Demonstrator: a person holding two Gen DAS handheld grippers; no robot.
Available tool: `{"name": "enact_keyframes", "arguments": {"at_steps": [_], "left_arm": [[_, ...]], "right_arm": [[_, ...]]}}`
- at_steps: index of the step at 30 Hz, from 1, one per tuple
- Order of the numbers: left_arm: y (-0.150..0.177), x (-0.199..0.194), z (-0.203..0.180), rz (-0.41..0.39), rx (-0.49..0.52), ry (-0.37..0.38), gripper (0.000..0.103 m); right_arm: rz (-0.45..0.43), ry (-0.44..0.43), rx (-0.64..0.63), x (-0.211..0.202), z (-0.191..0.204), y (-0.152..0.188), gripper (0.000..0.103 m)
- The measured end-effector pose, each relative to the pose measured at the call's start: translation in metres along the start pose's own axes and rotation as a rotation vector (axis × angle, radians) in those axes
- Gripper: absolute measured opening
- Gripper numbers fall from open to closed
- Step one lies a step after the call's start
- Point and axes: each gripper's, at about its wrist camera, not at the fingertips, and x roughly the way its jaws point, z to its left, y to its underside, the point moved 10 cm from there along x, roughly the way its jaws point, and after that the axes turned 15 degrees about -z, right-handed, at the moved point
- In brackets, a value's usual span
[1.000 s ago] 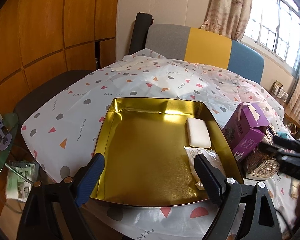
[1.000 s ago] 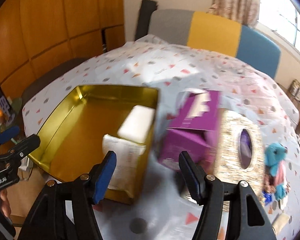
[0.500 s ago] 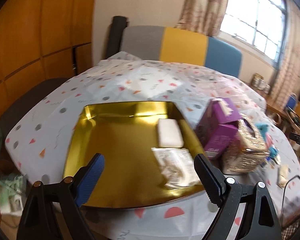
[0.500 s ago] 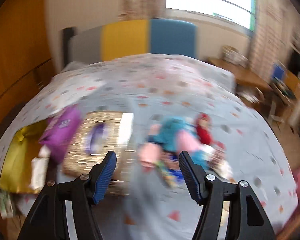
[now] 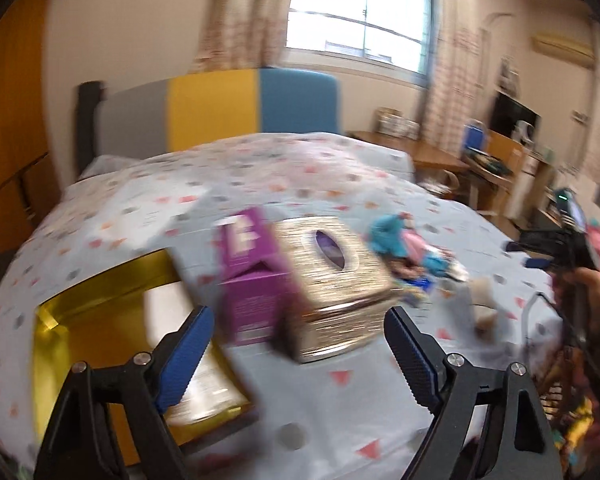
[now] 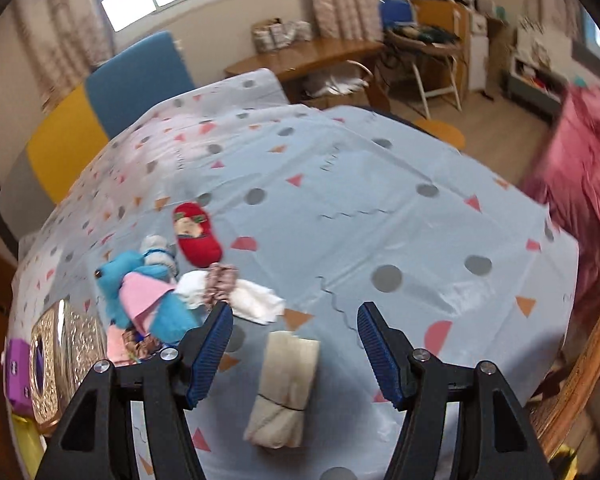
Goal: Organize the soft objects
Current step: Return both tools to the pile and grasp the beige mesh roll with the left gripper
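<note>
Soft toys and cloths lie heaped on my patterned tablecloth (image 6: 340, 184): a blue plush (image 6: 118, 284) with a pink piece (image 6: 140, 300) across it, a red slipper-shaped sock (image 6: 198, 236) just behind, a white cloth (image 6: 256, 306) touching the heap, and a beige roll of fabric (image 6: 284, 388) lying apart, nearer to me. My right gripper (image 6: 294, 352) hangs above that beige roll with its jaws parted and nothing between the pads. To the left of the heap stands a gold tissue box (image 6: 60, 360), with a purple carton (image 6: 16, 376) just beyond it at the frame's edge.

From my left wrist view, blurred by motion, the gold tissue box (image 5: 334, 280) and purple carton (image 5: 252, 280) touch side by side, the blue plush (image 5: 392, 236) behind them to the right. My left gripper (image 5: 298, 360) stands wide, its jaws having just been closing a little, and holds nothing. A gold tray (image 5: 80, 320) sits at the left with a white block and a packet in it, partly hidden by the finger (image 5: 184, 360). Behind the table stands a grey, yellow and blue seat back (image 5: 220, 108).
</note>
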Motion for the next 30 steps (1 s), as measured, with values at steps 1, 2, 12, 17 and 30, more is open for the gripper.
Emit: {"name": "enact_keyframes", "arguments": {"at_steps": [1,2,12,17,30], "left_arm": [[-0.001,0.006,-0.014,0.006,0.013,0.034,0.085],[-0.002,0.013,-0.030,0.009,0.032,0.065,0.085],[0.038,0.090,-0.158,0.204,0.119,0.338,0.056],[0.064,0.128,-0.192,0.320,0.100,0.416,0.052],[0.093,0.189,-0.280,0.475,0.101,0.497,0.052]], "right_arm": [[0.000,-0.001,0.009,0.000,-0.002,0.001,0.066],[-0.004,-0.003,0.022,0.001,-0.006,0.001,0.066],[-0.049,-0.159,0.257,0.014,-0.008,-0.006,0.067],[-0.102,-0.304,0.325,0.002,0.000,-0.015,0.067],[-0.075,-0.377,0.344,0.004,0.009,-0.013,0.067]]}}
